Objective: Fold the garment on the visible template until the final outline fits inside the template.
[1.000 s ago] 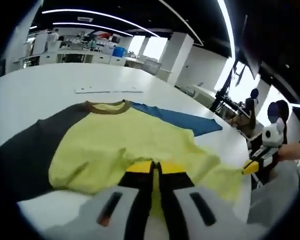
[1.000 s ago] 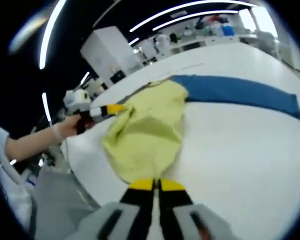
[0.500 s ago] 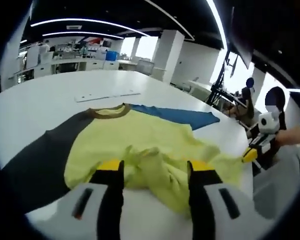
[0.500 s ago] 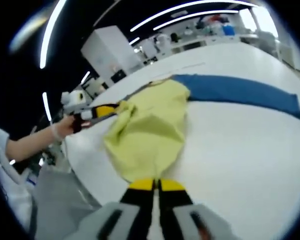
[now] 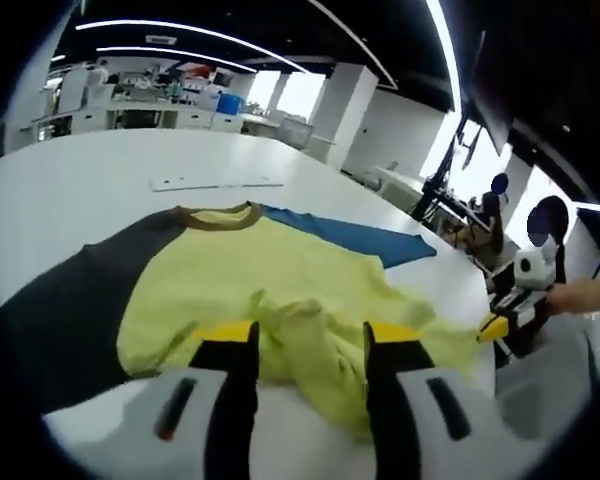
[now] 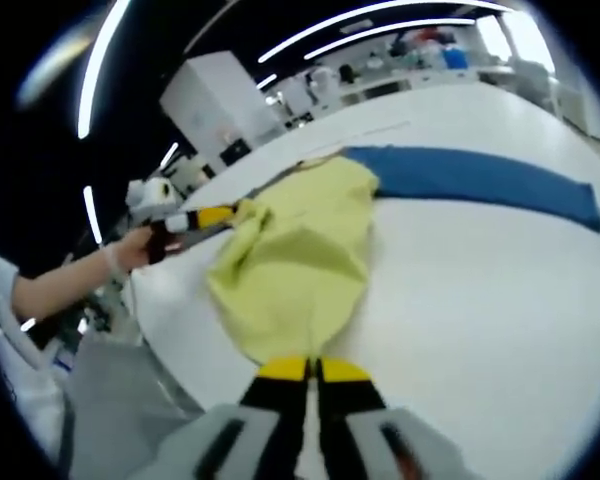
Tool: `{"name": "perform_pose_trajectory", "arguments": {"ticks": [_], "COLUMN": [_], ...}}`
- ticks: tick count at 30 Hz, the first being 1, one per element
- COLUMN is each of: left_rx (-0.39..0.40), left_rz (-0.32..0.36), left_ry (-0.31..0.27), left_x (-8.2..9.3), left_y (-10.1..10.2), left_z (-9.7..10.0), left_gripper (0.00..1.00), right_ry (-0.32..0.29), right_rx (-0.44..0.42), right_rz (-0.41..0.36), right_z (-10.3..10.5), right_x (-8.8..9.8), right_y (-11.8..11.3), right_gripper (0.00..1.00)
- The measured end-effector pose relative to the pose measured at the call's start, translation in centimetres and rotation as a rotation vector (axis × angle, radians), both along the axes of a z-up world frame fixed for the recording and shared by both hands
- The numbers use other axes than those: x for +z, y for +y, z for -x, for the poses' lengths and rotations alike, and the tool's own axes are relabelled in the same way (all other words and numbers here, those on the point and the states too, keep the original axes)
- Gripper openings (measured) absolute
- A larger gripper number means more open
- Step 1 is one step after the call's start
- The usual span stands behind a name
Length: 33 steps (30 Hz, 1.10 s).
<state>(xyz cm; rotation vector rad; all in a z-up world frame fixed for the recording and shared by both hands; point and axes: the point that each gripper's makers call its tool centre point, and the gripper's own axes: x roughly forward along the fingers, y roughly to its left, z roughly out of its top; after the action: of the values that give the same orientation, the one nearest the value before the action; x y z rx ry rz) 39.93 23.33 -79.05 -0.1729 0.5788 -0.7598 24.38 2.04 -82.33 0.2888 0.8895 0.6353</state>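
My left fingers (image 5: 302, 345) stand apart over the shirt (image 5: 280, 285) hem at the desk (image 6: 480, 290) edge; my right fingers (image 6: 313, 368) pinch its corner.

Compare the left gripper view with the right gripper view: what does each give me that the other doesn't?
Left gripper view: the shirt's dark sleeve, its brown collar, a flat white strip beyond it, and the left gripper with fingers open over bunched yellow fabric.

Right gripper view: the right gripper shut at the shirt's near hem, and a hand holding the left gripper.

Both: the yellow shirt, its blue sleeve lying flat, and the white table.
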Motion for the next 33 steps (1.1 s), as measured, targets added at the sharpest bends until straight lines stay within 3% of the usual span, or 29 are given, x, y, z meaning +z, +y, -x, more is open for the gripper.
{"name": "perform_pose_trajectory", "arguments": {"ticks": [3,15,22,33], "left_rx": [0.007,0.057,0.051,0.049], "left_rz": [-0.002,0.003,0.0,0.014], "left_ry": [-0.014,0.049,0.09,0.078], "left_x": [0.2,-1.6,-2.6,-1.8], "left_y": [0.0,0.3,-0.5,0.0], "left_z": [-0.2,-1.3,-0.9,-0.6], "left_gripper": [0.31,0.19,0.19,0.14], "right_ry": [0.003,0.008,0.014,0.02], "right_rx": [0.0,0.016,0.014,0.018], "right_rz": [-0.001,0.004,0.008,0.007], "right_z": [0.1,0.4,0.5,0.6], "right_x": [-0.1,-0.3,-0.5,-0.7], "right_y": [0.0,0.2,0.0,0.3], "right_gripper": [0.0,0.0,0.0,0.0]}}
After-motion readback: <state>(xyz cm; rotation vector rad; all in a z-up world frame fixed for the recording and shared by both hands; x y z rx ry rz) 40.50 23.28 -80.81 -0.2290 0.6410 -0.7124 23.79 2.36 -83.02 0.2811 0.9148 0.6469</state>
